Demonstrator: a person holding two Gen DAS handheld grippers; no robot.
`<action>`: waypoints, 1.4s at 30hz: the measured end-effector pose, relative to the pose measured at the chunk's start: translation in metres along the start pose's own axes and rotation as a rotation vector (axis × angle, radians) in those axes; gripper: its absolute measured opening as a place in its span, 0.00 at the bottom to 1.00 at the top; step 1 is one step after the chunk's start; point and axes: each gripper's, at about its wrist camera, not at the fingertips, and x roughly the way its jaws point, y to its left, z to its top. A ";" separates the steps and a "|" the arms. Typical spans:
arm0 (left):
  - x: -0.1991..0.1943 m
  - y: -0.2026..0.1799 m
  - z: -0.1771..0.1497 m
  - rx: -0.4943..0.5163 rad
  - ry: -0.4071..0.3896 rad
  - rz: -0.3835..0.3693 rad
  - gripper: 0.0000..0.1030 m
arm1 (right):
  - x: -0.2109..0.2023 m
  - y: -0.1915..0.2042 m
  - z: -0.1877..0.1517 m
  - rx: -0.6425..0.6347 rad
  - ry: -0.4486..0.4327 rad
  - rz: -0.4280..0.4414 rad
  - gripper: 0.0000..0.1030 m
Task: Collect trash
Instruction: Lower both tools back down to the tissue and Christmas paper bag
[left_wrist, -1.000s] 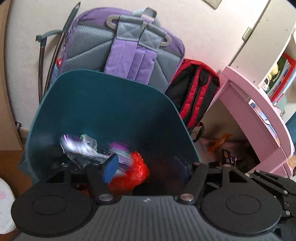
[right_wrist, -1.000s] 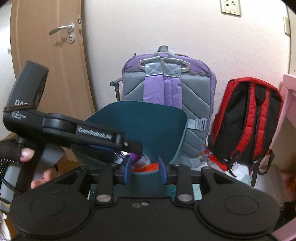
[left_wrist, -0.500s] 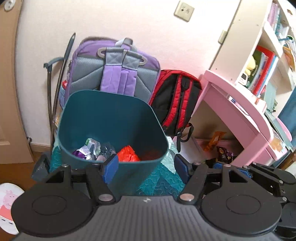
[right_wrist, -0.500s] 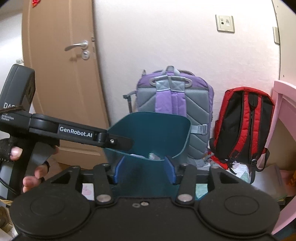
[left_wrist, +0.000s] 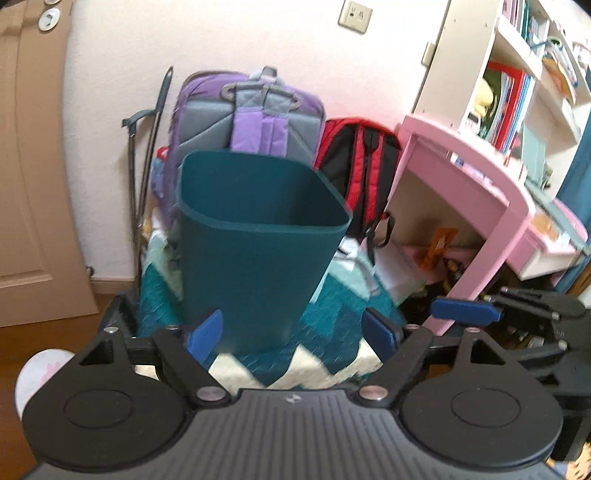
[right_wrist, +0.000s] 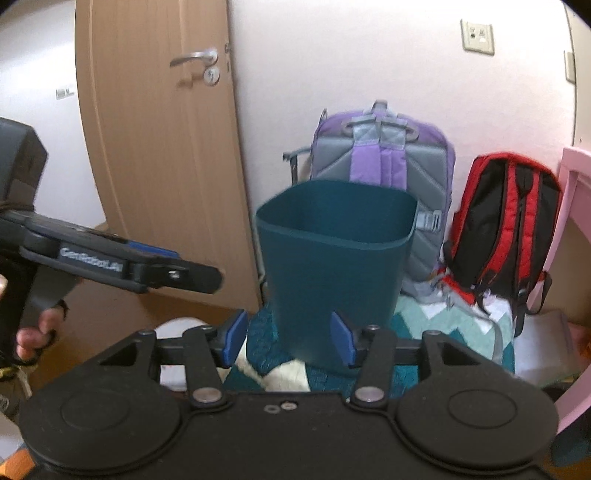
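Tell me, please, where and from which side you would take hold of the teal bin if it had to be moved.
Probably the teal bin by its near rim, from above: it stands upright and open-topped, the thin front lip faces both cameras, and its body looks wider than the open right gripper.

I see the dark teal trash bin (left_wrist: 255, 266) standing upright on a teal-and-white zigzag quilt (left_wrist: 325, 354), its mouth open toward the ceiling. It is a plain plastic container with rounded corners, wider at the rim than at the base, its walls smooth and unmarked. From my left wrist camera the near wall fills the middle of the view and the far inner wall shows above the rim; from my right wrist camera the bin (right_wrist: 334, 258) sits centre frame at much the same height. From both angles I cannot see the contents; only the shadowed upper interior shows.
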 end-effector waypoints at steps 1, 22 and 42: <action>-0.001 0.005 -0.007 0.001 0.006 0.004 0.80 | 0.002 0.002 -0.006 0.001 0.008 0.000 0.49; 0.127 0.168 -0.147 -0.223 0.286 0.229 0.83 | 0.180 0.006 -0.144 0.087 0.379 0.069 0.50; 0.335 0.281 -0.320 -0.284 0.658 0.378 0.83 | 0.381 -0.006 -0.340 0.060 0.732 0.146 0.49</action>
